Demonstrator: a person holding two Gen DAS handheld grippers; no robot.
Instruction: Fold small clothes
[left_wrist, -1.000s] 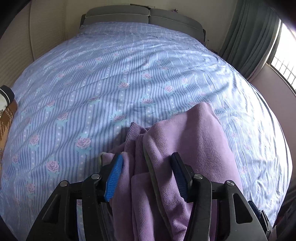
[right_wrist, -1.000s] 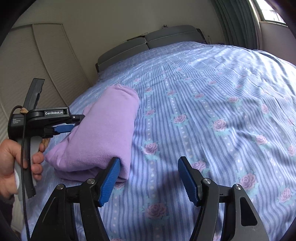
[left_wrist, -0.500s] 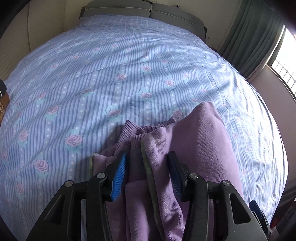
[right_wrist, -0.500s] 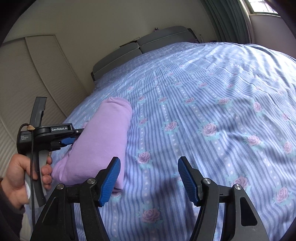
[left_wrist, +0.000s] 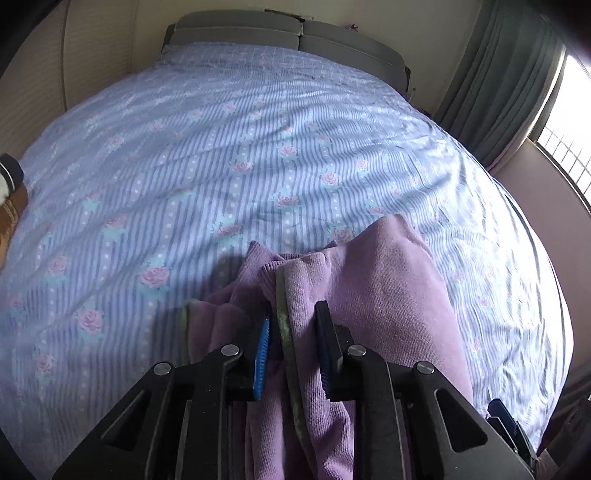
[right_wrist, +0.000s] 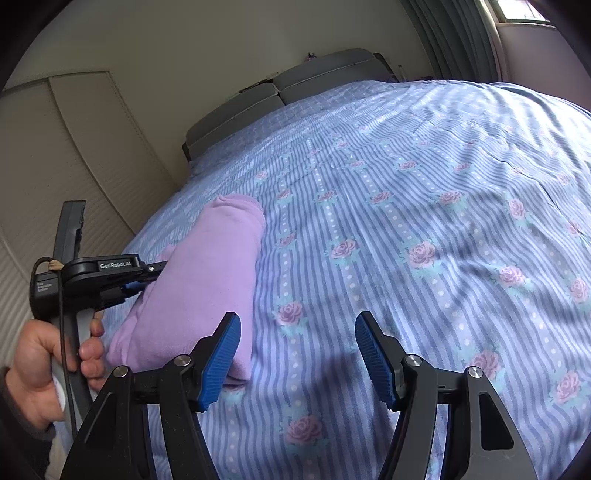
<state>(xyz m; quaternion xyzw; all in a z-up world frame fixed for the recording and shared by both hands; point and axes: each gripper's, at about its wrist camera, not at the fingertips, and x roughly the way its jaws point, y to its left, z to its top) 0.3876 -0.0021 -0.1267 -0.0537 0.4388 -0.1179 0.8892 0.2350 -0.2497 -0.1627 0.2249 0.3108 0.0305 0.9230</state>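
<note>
A folded purple knit garment with a green-trimmed hem lies on the blue striped rose-print bedsheet. My left gripper is closing its jaws on the garment's bunched near edge, and both blue pads touch the layers between them. In the right wrist view the same garment is a long folded roll at the left, with the left gripper pinching its side, held by a person's hand. My right gripper hovers open over the sheet, its left pad just beside the garment's near end, with nothing between its fingers.
The bed fills both views, with a grey headboard at the far end. Grey curtains and a window stand on the right. A brown and dark object sits at the bed's left edge. Beige wardrobe doors lie behind the left hand.
The left gripper's jaws have narrowed onto the garment's bunched edge. The right gripper has kept its opening, and its view has tilted slightly.
</note>
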